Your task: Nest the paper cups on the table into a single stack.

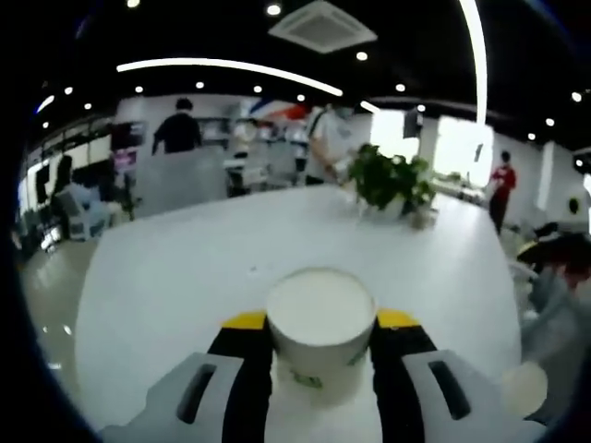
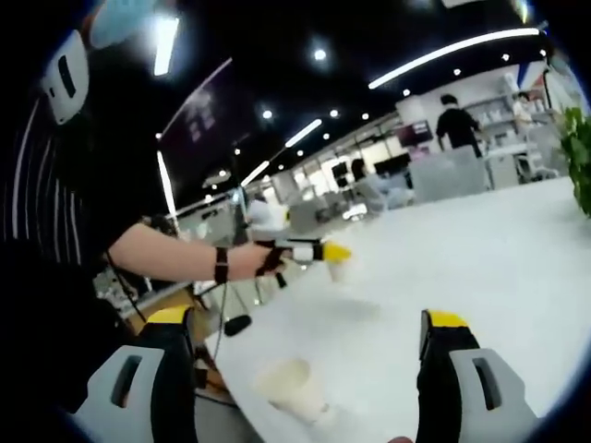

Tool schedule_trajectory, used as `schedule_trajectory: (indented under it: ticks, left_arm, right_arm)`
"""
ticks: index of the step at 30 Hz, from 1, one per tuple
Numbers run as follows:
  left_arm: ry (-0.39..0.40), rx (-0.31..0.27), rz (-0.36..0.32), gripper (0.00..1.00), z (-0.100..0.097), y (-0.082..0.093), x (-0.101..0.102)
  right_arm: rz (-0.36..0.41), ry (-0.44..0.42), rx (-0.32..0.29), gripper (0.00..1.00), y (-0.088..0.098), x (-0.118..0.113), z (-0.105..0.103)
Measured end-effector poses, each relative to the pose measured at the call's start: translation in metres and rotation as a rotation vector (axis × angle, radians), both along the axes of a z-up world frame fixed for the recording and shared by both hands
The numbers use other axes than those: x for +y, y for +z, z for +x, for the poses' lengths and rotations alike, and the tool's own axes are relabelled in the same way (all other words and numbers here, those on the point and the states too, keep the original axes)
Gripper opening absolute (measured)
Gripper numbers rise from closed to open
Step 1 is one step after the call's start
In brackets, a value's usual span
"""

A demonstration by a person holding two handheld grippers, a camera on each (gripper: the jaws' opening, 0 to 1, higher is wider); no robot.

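- Step in hand, as I judge it: carrying one paper cup (image 1: 320,323) to nest — the left gripper (image 1: 320,343) pinches it, held above the white table (image 1: 185,268).
- Next: lower it into the second cup (image 2: 291,388) lying near the table's edge.
- Right gripper (image 2: 309,355) hovers there, jaws spread wide, holding nothing.
- The person's forearm (image 2: 171,254) reaches out level.

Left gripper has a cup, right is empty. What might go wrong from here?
1. The left gripper pinches its cup by the thin wall; squeezing hard may crush it so it will not nest.
2. The second cup lies tipped at the table edge; a nudge from the open right gripper may send it off.
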State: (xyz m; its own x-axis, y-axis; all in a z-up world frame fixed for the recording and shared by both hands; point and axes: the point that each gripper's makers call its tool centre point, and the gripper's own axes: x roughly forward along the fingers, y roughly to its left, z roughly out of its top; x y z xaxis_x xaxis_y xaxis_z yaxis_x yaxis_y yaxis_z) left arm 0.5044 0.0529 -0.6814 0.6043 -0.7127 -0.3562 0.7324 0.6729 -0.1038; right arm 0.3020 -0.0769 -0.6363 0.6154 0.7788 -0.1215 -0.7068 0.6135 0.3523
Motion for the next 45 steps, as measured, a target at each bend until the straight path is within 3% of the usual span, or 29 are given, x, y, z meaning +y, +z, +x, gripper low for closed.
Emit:
schedule_trajectory:
  ticks: [6, 10, 13, 16, 21, 32, 45]
  left_arm:
    - [-0.052, 0.000, -0.068, 0.39, -0.027, 0.029, -0.013]
    - [-0.096, -0.017, -0.068, 0.39, -0.048, 0.046, -0.020]
    - [-0.152, -0.055, -0.026, 0.39, -0.061, 0.051, -0.024]
    - [-0.157, -0.036, -0.043, 0.39, -0.068, 0.055, -0.024]
    - [-0.183, -0.054, -0.008, 0.39, -0.082, 0.057, -0.023]
    - [-0.192, -0.030, -0.056, 0.39, -0.105, 0.070, -0.021]
    - [-0.217, -0.022, -0.105, 0.39, -0.129, 0.084, -0.033]
  right_arm:
    - [0.010, 0.001, -0.017, 1.00, 0.007, 0.007, -0.006]
    - [0.012, 0.012, -0.030, 1.00, 0.012, 0.018, -0.009]
    - [0.007, 0.020, -0.042, 1.00, 0.013, 0.025, -0.011]
    - [0.015, 0.024, -0.047, 1.00, 0.016, 0.031, -0.012]
    - [0.018, 0.044, -0.055, 1.00, 0.018, 0.040, -0.015]
    - [0.034, 0.091, -0.066, 1.00, 0.021, 0.050, -0.020]
    - [0.054, 0.167, -0.062, 0.96, 0.018, 0.074, -0.027]
